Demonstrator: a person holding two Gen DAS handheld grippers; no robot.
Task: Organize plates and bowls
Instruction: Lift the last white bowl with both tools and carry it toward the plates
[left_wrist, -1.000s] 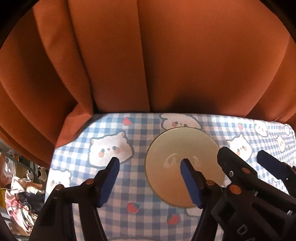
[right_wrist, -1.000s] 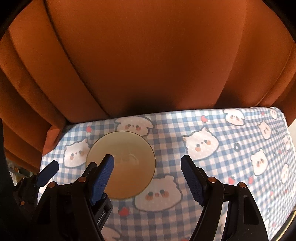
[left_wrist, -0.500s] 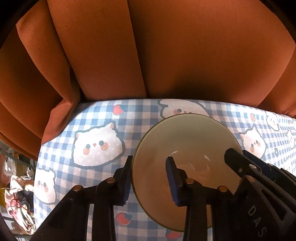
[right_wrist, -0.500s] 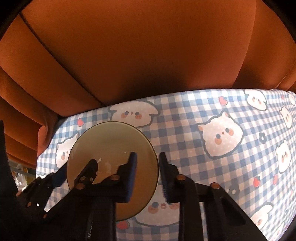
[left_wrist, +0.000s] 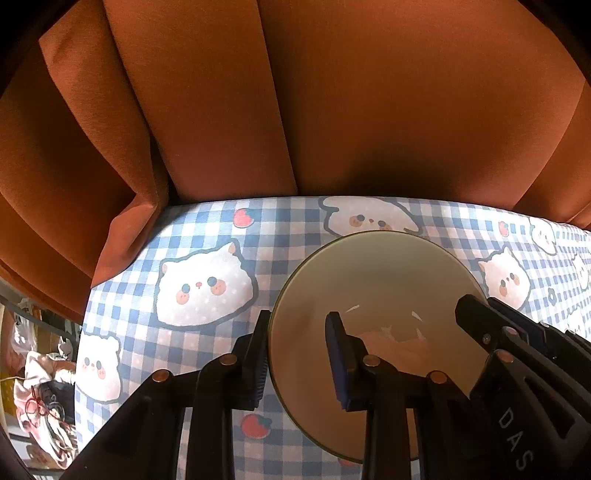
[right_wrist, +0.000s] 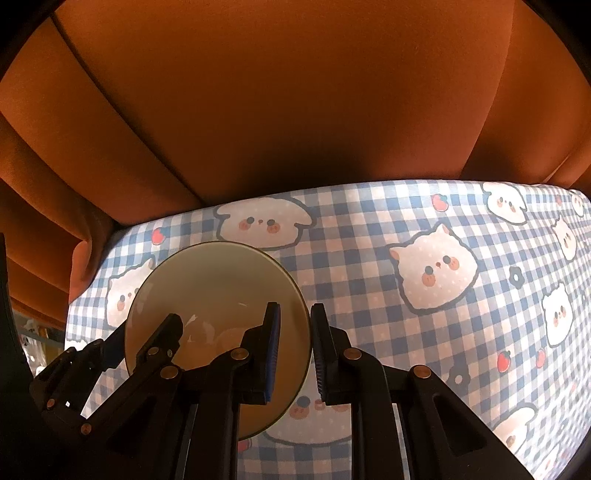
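A pale olive bowl (left_wrist: 376, 280) stands upright on the blue checked tablecloth (left_wrist: 207, 229), near the table's far left corner. My left gripper (left_wrist: 297, 354) straddles the bowl's left rim, one pad outside and one inside. Its jaws are closing on the wall between them. My right gripper (right_wrist: 295, 350) straddles the right rim of the same bowl (right_wrist: 218, 284) the same way, its jaws closing with only a narrow gap. Each view also shows the other gripper at the bowl's opposite side, and the fingers hide the bowl's near edge.
Orange curtain folds (left_wrist: 332, 110) hang right behind the table's far edge. The table's left edge (left_wrist: 83, 332) drops off to cluttered bags and cloth on the floor (left_wrist: 37, 387). The cloth with cat prints (right_wrist: 443, 277) stretches to the right of the bowl.
Both grippers came closer to the bowl, the right one lower. Their jaws went from wide open to narrow, each now across one side of the rim. The bowl stayed in place.
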